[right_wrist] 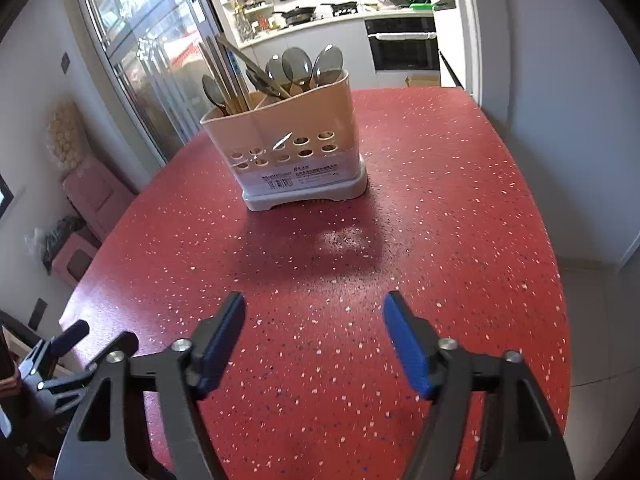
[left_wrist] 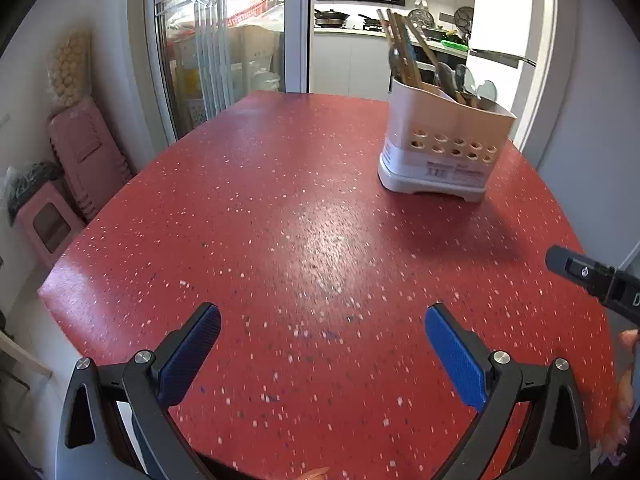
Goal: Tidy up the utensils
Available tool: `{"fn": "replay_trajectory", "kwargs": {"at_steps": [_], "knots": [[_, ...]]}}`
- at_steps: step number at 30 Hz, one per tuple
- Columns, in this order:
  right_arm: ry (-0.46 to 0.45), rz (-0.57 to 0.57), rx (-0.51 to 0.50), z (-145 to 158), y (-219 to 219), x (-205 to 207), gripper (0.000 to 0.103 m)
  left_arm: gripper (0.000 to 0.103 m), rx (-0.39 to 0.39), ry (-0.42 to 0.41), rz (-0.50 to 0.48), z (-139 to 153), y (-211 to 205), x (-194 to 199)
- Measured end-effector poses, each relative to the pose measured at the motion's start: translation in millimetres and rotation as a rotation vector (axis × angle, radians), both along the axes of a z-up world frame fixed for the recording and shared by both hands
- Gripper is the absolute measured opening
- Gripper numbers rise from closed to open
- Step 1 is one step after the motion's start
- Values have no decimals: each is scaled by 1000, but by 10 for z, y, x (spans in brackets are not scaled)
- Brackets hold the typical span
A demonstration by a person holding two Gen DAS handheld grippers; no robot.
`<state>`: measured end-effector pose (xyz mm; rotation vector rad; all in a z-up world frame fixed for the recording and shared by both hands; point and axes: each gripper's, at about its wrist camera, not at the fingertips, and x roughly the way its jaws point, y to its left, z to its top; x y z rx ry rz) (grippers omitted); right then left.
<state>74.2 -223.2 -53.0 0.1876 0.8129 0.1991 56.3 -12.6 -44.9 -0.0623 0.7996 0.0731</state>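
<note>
**Utensil holder far ahead, both grippers empty**

The utensil holder (right_wrist: 298,152) stands upright on the far part of the red desk (right_wrist: 460,240), spoons (right_wrist: 308,66) and chopsticks (right_wrist: 224,76) upright inside. It lies straight ahead of the right gripper (right_wrist: 314,340), far-right of the left gripper (left_wrist: 322,354). Both gape wide, holding nothing. Bare desk between.

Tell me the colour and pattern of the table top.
Red with small pale speckles, on the table top; the right wrist view shows it best.

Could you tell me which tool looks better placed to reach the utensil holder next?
Probably right: the utensil holder sits almost straight ahead of the open right tool, but off to the side of the left tool.
</note>
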Motion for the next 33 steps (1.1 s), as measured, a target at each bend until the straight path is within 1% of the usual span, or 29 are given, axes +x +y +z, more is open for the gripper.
{"fn": "replay_trajectory", "kwargs": {"at_steps": [4,6,7,8,11,13,18,20,22,25,26,28,31,33], "knots": [[-36,-27,-22,45,-26,-156,84,103,38,-23,-28,63,-57,-133],[-60,-42,-33,66,-35,-216,86,103,46,-38,-25,89,-50,-168],[-69,-51,-37,72,-39,-234,86,103,42,-43,-21,101,-37,-179],[-81,-59,-41,82,-44,-262,88,103,38,-45,-21,109,-26,-184],[-117,-72,-59,119,-44,-334,89,103,15,-66,-21,144,-5,-206],[-162,-90,-74,167,-44,-383,89,103,21,-83,-23,173,-11,-208],[-283,-143,-51,318,-63,-437,89,103,21,-140,-32,295,-18,-166],[-323,-171,-53,381,-62,-403,90,103,11,-166,-29,339,8,-124],[-345,-185,-67,426,-51,-347,90,103,-7,-189,-40,382,43,-66],[-366,-215,-128,460,-19,-252,90,103,-29,-213,-55,426,86,100],[-369,-223,-152,467,-3,-213,90,103,-28,-220,-59,440,88,154],[-369,-231,-168,484,11,-150,90,103,-19,-244,-68,477,71,248],[-365,-234,-160,501,9,-58,90,103,-8,-312,-70,578,37,343],[-376,-234,-160,521,6,-12,90,103,-15,-359,-73,652,14,411]]}}
